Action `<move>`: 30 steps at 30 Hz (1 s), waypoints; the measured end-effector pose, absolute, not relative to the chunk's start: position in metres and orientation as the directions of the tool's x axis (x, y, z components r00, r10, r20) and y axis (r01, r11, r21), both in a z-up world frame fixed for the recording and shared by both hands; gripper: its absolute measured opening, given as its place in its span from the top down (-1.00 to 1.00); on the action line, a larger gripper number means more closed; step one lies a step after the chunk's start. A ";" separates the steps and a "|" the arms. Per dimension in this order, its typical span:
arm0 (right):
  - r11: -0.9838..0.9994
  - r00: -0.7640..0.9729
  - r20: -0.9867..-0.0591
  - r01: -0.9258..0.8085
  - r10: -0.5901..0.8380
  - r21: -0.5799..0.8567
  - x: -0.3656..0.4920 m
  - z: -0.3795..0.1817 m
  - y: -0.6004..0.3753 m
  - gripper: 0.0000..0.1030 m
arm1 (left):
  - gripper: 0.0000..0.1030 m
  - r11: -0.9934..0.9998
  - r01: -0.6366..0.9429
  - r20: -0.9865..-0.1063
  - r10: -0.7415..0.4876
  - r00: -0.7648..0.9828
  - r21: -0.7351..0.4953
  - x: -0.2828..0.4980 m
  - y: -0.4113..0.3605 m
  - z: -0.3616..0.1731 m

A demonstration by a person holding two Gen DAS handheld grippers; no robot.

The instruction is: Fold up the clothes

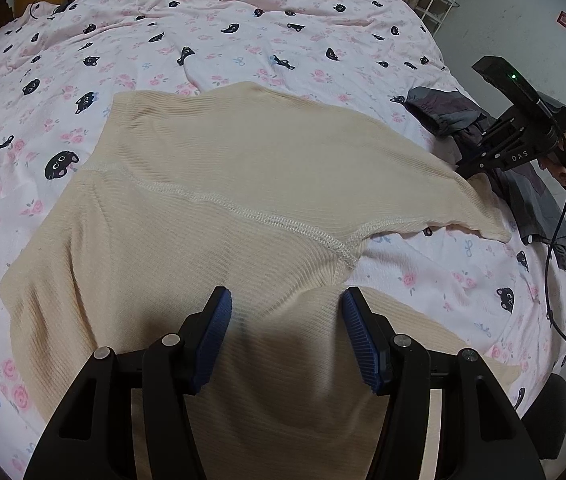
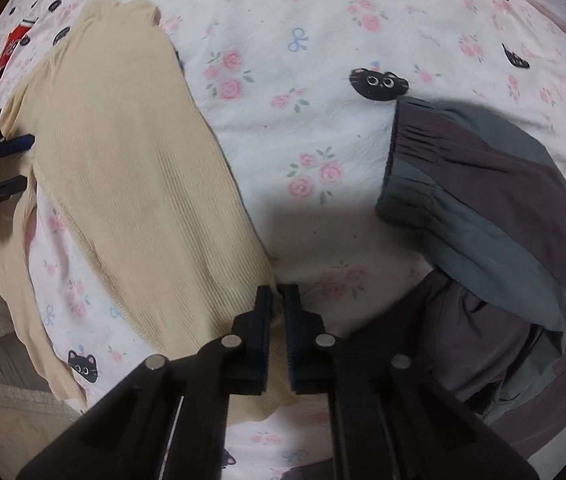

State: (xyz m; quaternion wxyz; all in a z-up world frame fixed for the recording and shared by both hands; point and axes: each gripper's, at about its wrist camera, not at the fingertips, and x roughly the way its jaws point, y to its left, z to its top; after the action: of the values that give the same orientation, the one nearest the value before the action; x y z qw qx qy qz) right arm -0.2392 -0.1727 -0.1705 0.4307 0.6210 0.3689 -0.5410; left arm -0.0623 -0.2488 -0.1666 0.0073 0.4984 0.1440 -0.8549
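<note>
Cream ribbed top (image 1: 243, 168) spread on cat-print bedsheet (image 1: 203, 32), left gripper (image 1: 287, 320) half open above its body, right gripper (image 2: 277, 300) closed, pinching the sleeve edge, grey-purple garment (image 2: 483, 200) just beside it.

Only one readable mark — white letters "DAS" on the black body of the right gripper (image 1: 468, 171), seen in the left wrist view. A red sign (image 1: 564, 19) on the far wall — too small to read. Nothing legible in the right wrist view.
</note>
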 end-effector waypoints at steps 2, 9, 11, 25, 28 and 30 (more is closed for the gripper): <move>-0.349 0.128 -0.992 0.929 -0.004 0.122 -0.238 -0.168 -0.175 0.88 | -0.02 -0.959 0.156 -0.854 0.130 -0.503 -0.238 -0.062 -0.249 -0.166; -0.395 0.070 -0.997 0.916 -0.017 0.071 -0.246 -0.155 -0.173 0.88 | -0.02 -0.958 0.157 -0.854 0.132 -0.503 -0.240 -0.061 -0.249 -0.167; -0.408 0.058 -0.998 0.911 -0.011 0.057 -0.245 -0.156 -0.174 0.88 | -0.02 -0.958 0.157 -0.854 0.132 -0.503 -0.240 -0.061 -0.249 -0.167; -0.480 0.097 -0.994 0.871 -0.050 0.109 -0.235 -0.142 -0.142 0.37 | -0.02 -0.959 0.158 -0.856 0.126 -0.501 -0.234 -0.063 -0.248 -0.168; -0.479 0.116 -0.992 0.869 -0.047 0.124 -0.226 -0.146 -0.143 0.36 | -0.02 -0.960 0.157 -0.857 0.125 -0.500 -0.231 -0.063 -0.248 -0.168; -0.479 0.128 -0.991 0.868 -0.044 0.133 -0.220 -0.149 -0.144 0.36 | -0.02 -0.960 0.157 -0.858 0.124 -0.499 -0.230 -0.063 -0.247 -0.168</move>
State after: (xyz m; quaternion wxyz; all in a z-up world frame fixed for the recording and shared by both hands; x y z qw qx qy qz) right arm -0.2202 -0.1438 -0.1491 0.3957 0.6383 0.3227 -0.5761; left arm -0.0631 -0.2474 -0.1679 0.0097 0.5004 0.1403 -0.8543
